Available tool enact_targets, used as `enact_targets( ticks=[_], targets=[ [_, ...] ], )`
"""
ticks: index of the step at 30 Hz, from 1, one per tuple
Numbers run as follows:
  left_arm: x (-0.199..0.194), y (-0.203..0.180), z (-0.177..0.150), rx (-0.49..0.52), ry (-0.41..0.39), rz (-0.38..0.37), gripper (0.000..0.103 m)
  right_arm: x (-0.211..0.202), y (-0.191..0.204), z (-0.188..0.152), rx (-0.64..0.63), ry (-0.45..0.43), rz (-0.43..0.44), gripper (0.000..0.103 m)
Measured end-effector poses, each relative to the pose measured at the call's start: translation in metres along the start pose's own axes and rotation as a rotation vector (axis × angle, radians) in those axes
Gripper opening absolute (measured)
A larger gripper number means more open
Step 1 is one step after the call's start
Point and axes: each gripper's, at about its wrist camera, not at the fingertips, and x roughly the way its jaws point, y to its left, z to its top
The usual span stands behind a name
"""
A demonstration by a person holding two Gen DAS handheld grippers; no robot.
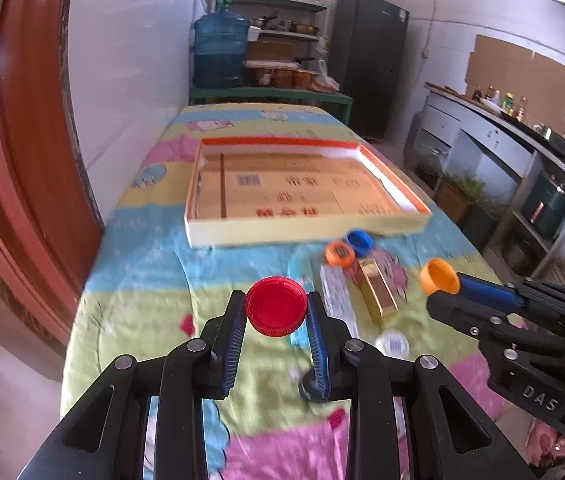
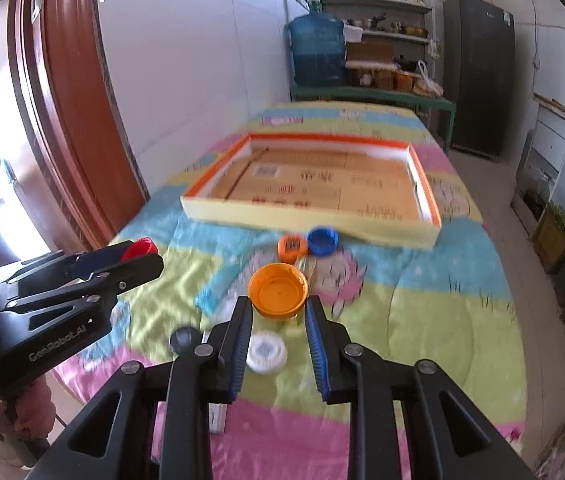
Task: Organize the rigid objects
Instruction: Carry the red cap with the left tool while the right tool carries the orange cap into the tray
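My left gripper [image 1: 276, 312] is shut on a red lid [image 1: 276, 306] and holds it above the table; it also shows in the right wrist view [image 2: 138, 254]. My right gripper [image 2: 278, 306] is shut on an orange lid [image 2: 278, 289], open side up, also seen in the left wrist view [image 1: 438, 276]. A shallow orange-rimmed cardboard box [image 1: 306, 184] [image 2: 314, 184] lies beyond both, with nothing in it. A small orange lid [image 2: 292, 247], a blue lid [image 2: 322, 241], a gold bar-shaped box [image 1: 378, 288] and a white lid [image 2: 266, 351] lie on the table.
The table has a colourful cartoon cloth [image 1: 154, 300]. A silvery flat packet [image 1: 336, 296] lies beside the gold box. A wooden door [image 1: 22, 160] and a white wall are at the left. A water jug [image 1: 218, 52], shelves and a fridge stand behind; a counter runs along the right.
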Motion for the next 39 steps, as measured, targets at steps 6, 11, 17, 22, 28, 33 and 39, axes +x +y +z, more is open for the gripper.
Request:
enact_targets(
  ticks=[6,11,17,22,28,33,39],
  targets=[
    [0.011,0.01,0.037,-0.038,-0.01,0.025,0.031,-0.004,-0.012,0.03,0.012,-0.06,0.002,0.028],
    [0.019,0.01,0.065,-0.029,-0.037,0.046,0.031,-0.002,-0.023,0.052,0.014,-0.093,-0.011,0.028],
    [0.034,0.005,0.099,-0.016,-0.046,0.028,0.031,0.007,-0.039,0.079,0.024,-0.116,-0.015,0.028],
    [0.052,0.0,0.132,-0.005,-0.055,0.028,0.031,0.024,-0.051,0.102,0.024,-0.124,-0.028,0.028],
    [0.084,0.002,0.17,-0.01,-0.051,0.043,0.031,0.056,-0.066,0.131,0.027,-0.108,-0.01,0.028],
    [0.126,0.007,0.189,-0.017,-0.002,0.059,0.031,0.088,-0.076,0.146,0.029,-0.075,0.002,0.028],
    [0.174,0.014,0.18,-0.035,0.079,0.076,0.031,0.13,-0.083,0.151,0.034,-0.011,0.005,0.028]
  ],
)
